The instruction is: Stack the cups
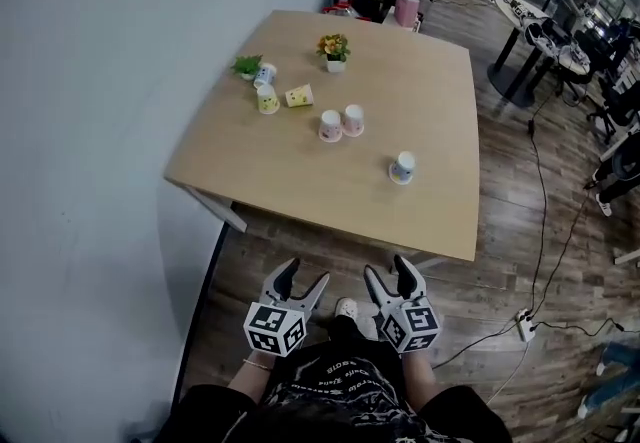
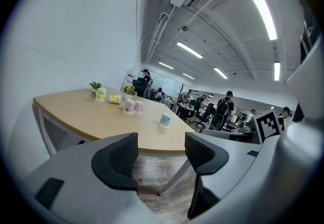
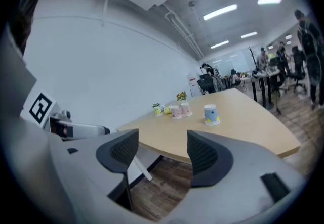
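Note:
Several paper cups stand upside down on the wooden table (image 1: 300,181). A blue-patterned cup (image 1: 403,168) is nearest me, and two pink cups (image 1: 331,125) stand side by side behind it. Further left a yellow cup (image 1: 298,96) lies on its side beside an upright yellow one (image 1: 267,100). My left gripper (image 1: 305,274) and right gripper (image 1: 387,268) hang over the floor in front of the table edge, both open and empty. The left gripper view looks past its own open jaws (image 2: 161,149) at the blue cup (image 2: 164,121). The right gripper view does the same with its jaws (image 3: 159,149) and the blue cup (image 3: 210,115).
Two small potted plants (image 1: 334,50) (image 1: 247,65) stand at the table's far side. A white wall runs along the left. Cables and a power strip (image 1: 524,326) lie on the wooden floor at the right. Desks, chairs and people fill the far room.

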`<action>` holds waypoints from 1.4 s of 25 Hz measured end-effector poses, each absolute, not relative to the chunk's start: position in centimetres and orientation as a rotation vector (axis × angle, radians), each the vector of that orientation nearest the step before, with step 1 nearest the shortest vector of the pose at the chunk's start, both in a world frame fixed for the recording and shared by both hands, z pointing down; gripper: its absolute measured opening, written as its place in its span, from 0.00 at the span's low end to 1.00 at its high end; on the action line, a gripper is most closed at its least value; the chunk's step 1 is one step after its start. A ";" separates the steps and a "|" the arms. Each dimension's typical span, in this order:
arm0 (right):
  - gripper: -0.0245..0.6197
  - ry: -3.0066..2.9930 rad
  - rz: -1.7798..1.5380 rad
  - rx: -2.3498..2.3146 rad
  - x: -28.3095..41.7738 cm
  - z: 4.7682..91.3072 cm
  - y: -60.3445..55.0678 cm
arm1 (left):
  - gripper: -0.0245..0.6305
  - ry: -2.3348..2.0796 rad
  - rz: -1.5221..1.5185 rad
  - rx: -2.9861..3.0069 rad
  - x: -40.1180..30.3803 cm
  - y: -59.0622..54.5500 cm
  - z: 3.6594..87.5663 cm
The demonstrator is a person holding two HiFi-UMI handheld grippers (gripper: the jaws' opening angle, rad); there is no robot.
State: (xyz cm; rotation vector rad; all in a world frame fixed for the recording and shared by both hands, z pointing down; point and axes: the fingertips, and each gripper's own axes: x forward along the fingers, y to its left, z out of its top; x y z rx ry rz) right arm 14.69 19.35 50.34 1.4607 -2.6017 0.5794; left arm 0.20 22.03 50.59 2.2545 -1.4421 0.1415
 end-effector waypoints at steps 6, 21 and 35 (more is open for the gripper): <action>0.52 -2.637 0.640 1.421 17.3 50.2 13.9 | 0.49 -1.490 0.139 2.218 3.2 17.7 51.0; 0.52 -2.566 0.655 1.456 20.1 51.9 7.2 | 0.49 -1.556 0.153 2.178 3.7 10.1 51.1; 0.52 -2.354 0.582 1.754 17.8 51.9 -3.0 | 0.49 -1.433 0.251 2.271 -2.5 -3.4 51.8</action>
